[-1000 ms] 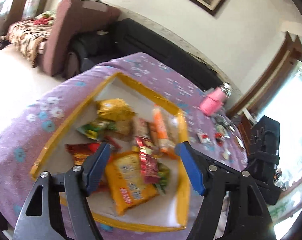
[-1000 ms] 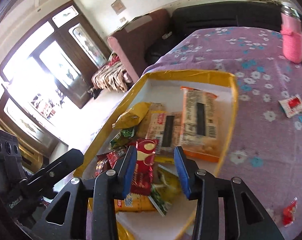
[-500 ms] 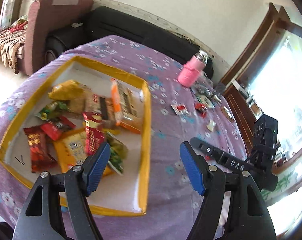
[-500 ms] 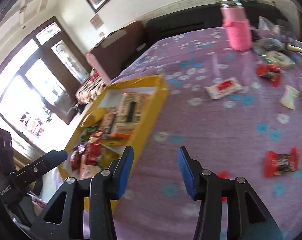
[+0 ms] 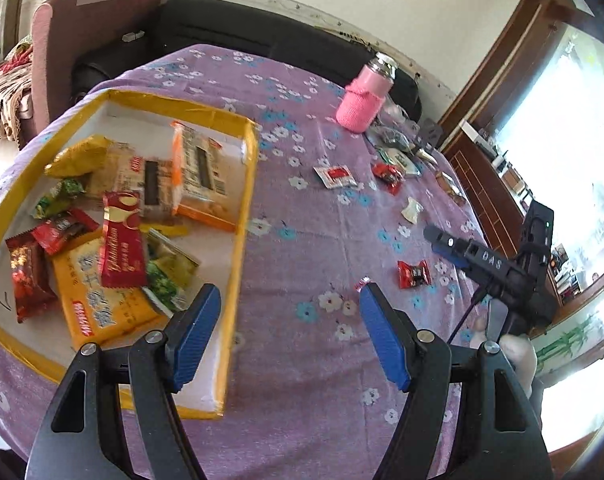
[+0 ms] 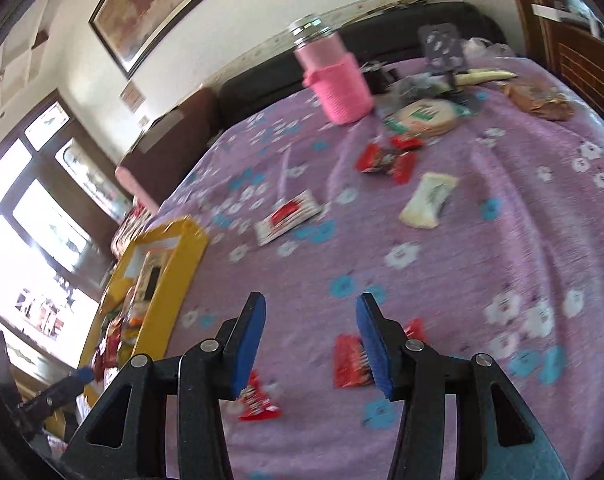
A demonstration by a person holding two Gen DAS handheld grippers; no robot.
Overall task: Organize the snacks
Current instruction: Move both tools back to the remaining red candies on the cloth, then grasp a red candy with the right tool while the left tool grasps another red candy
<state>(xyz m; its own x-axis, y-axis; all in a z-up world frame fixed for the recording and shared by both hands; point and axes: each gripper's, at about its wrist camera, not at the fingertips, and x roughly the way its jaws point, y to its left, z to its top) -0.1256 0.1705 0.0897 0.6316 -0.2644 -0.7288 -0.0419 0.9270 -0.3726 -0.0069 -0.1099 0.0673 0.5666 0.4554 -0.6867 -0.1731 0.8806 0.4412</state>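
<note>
Right wrist view showed the right gripper [image 6: 310,340] over the purple flowered bench cloth [image 6: 442,288], its jaws part open with nothing between them; they had just been opening. The step in hand looked like a reach for the next loose snack. Two small red candy wrappers lay nearest: one [image 6: 352,360] just behind the right pad, another [image 6: 257,402] below the left pad. Farther off lay a white sachet with a red label [image 6: 287,216], a cream wrapper [image 6: 428,200], a red wrapper pair [image 6: 386,158], and a round green-and-white packet [image 6: 424,116] beside the pink knitted bottle [image 6: 338,84].

In the left wrist view, the left gripper [image 5: 289,336] stood wide and empty over the near corner of the yellow-rimmed tray [image 5: 247,184], which already held many snacks: a red bar [image 5: 121,240], an orange biscuit pack [image 5: 101,296] and a barcode-backed pack [image 5: 199,172]. The right gripper's body bore the letters "DAS". Packet printing was too blurred to read.

The next move probably called for lowering the right gripper, centring one red candy between the pads, closing, then carrying it to the tray
</note>
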